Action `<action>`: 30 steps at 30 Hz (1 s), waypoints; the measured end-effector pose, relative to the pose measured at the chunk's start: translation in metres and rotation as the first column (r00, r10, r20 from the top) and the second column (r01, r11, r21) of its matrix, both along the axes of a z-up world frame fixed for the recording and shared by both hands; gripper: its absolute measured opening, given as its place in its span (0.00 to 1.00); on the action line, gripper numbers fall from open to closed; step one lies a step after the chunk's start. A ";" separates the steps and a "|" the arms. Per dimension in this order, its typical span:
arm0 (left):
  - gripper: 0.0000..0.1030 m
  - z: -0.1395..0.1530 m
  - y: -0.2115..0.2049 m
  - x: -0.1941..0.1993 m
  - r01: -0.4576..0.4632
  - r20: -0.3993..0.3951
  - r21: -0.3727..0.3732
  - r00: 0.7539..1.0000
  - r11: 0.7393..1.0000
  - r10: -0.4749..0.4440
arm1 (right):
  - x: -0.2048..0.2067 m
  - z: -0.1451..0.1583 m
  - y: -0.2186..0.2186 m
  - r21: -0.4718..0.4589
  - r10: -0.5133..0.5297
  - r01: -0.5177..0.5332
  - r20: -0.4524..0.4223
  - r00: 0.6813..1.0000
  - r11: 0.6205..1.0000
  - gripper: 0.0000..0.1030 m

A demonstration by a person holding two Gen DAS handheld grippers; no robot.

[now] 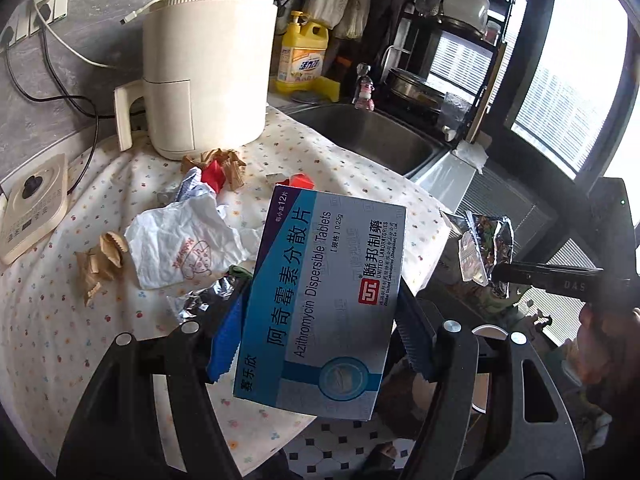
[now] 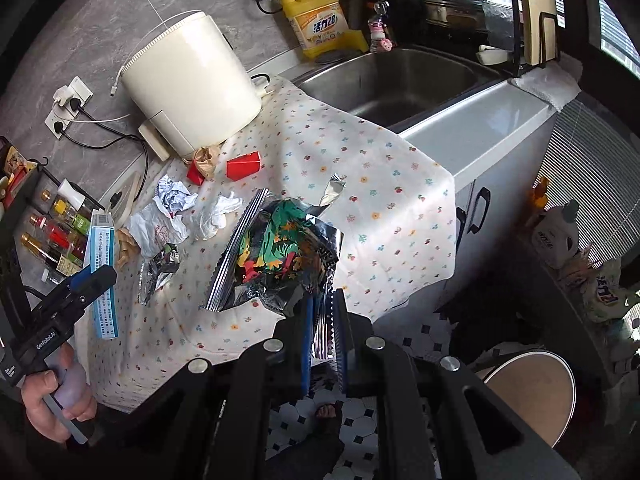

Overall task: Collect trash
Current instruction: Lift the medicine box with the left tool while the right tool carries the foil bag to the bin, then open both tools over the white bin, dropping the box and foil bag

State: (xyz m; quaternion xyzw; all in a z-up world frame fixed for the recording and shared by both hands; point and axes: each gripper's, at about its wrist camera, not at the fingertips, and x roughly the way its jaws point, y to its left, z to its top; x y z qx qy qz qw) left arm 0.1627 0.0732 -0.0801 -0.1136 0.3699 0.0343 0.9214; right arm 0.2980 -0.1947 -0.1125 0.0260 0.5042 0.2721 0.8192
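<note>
My left gripper point(image 1: 320, 332) is shut on a blue and white medicine box point(image 1: 324, 292), held above the table's front edge; the box also shows in the right wrist view point(image 2: 102, 272). My right gripper point(image 2: 324, 320) is shut on a foil snack wrapper point(image 2: 280, 256), also seen at the right of the left wrist view point(image 1: 486, 252). On the floral tablecloth point(image 1: 48, 320) lie a crumpled white bag point(image 1: 184, 244), brown paper scraps point(image 1: 100, 260), red cartons point(image 2: 242, 166), crumpled paper point(image 2: 174, 196) and a foil scrap point(image 2: 158, 272).
A cream air fryer point(image 1: 208, 72) stands at the back of the table. A steel sink point(image 2: 404, 80) lies right of it, with a yellow detergent bottle point(image 2: 320, 20) behind. A round bin point(image 2: 532, 392) stands on the tiled floor at lower right. Bottles point(image 2: 56, 236) sit at left.
</note>
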 end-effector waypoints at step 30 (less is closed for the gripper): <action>0.66 -0.068 -0.269 0.098 0.488 -0.108 -0.084 0.862 0.869 -0.495 | -0.044 -0.077 -0.278 -0.170 -0.482 0.459 -0.127 0.867 0.872 0.68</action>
